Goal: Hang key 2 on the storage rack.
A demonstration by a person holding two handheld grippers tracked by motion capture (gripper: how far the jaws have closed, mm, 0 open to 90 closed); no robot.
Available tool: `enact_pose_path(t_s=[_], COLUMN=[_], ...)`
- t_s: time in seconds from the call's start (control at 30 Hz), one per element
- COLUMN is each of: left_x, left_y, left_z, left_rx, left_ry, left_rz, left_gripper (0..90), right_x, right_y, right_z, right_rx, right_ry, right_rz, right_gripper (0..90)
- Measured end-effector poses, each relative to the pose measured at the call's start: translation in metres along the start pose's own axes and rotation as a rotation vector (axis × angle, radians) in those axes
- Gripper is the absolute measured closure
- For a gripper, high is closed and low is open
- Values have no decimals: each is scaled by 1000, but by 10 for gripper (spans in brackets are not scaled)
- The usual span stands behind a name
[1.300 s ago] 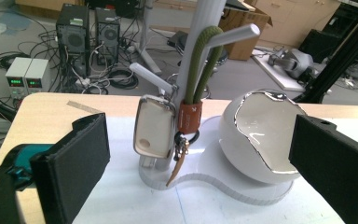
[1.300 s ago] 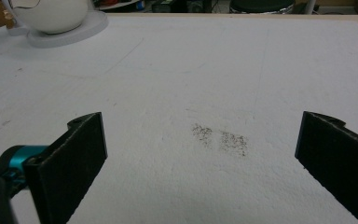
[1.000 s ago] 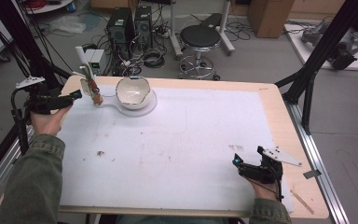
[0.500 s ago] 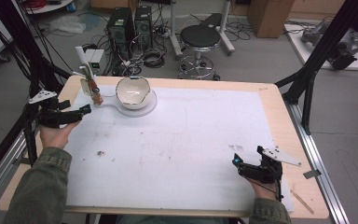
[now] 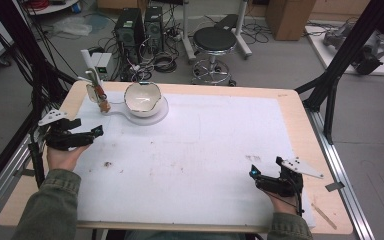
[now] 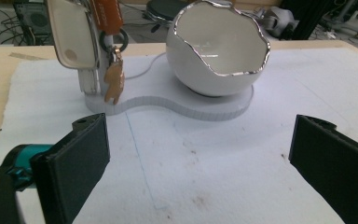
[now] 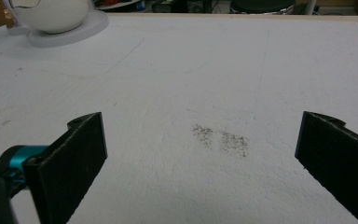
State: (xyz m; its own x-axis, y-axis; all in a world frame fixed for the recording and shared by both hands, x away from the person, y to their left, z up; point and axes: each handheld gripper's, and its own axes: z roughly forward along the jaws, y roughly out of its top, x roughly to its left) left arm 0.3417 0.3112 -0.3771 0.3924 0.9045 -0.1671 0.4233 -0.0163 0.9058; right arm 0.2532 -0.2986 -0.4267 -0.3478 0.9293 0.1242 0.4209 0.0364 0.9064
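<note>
A white egg-shaped bowl [image 5: 141,97] with a jagged silver rim stands on a flat white base [image 5: 159,114] at the back left of the table. On the same base, left of the bowl, a small stand [image 5: 93,91] carries keys with an orange tag [image 5: 103,101]. My left gripper [image 5: 96,132] hovers in front of the stand, open and holding nothing. In the left gripper view the bowl [image 6: 216,51], the hanging keys [image 6: 113,81] and the base [image 6: 191,106] lie ahead of the open left gripper [image 6: 200,168]. My right gripper [image 5: 254,173] rests open near the front right. The right gripper view has the right gripper [image 7: 200,163] over bare mat.
A white mat [image 5: 205,145] covers most of the wooden table [image 5: 300,107]. It has a dark smudge [image 7: 220,138] ahead of the right gripper and small specks [image 5: 107,163] at the left. Black frame poles [image 5: 337,60] flank the table; a stool [image 5: 214,42] stands beyond.
My left gripper has drawn back from beside the key stand toward the near side and slightly right. The right gripper, the bowl and the keys have stayed put.
</note>
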Motion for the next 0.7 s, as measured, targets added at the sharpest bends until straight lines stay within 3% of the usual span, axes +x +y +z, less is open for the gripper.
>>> enact_pose_path(t_s=[0.3,0.5,0.7], left_x=[-7,-11,-14], left_y=[-18,-30,-40], left_z=[-11,-19,-24], left_rx=[-29,-78,-65], left_ry=[-14,-17,-5], left_rz=[-6,-1,23], left_gripper=[55,55,55], right_x=[1,1,1], right_y=[0,0,0], right_z=[-1,0,0], right_rx=[-2,1,2], right_ry=[0,-1,2], right_rz=[-3,-8,-13], right_gripper=[9,9,9])
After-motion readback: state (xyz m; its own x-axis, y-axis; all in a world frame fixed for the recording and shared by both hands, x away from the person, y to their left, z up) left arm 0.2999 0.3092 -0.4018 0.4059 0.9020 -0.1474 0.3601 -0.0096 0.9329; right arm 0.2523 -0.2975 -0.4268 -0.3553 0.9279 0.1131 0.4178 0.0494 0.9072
